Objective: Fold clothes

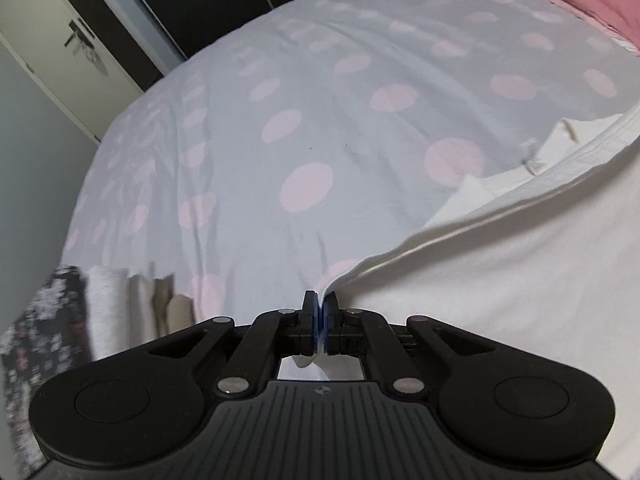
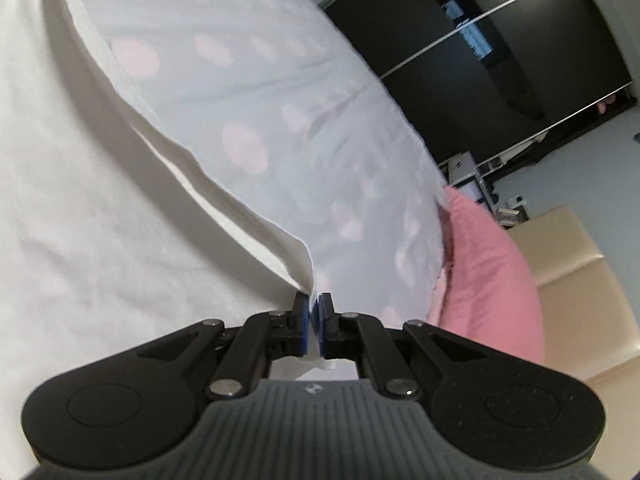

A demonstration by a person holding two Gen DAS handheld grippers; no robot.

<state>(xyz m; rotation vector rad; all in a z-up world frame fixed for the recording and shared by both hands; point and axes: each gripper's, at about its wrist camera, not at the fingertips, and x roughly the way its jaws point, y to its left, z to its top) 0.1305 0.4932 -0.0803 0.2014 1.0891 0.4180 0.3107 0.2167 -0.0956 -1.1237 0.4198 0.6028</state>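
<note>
Currently mid-fold | left claw [image 1: 320, 300] pinching white garment [image 1: 500, 280] edge | right claw [image 2: 314, 304] likewise clamped on hem, lower centre | next: lay edge level on bed [image 1: 280, 120], aligned.

Home bedroom, bed with pink-dotted duvet [image 1: 304, 128], pink pillow [image 2: 488, 272], dark sliding wardrobe [image 2: 500, 32]

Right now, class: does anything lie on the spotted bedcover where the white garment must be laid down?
Nothing visible does. Both claws, left and right, pinch the white garment, and the spotted bedcover ahead lies bare.
</note>
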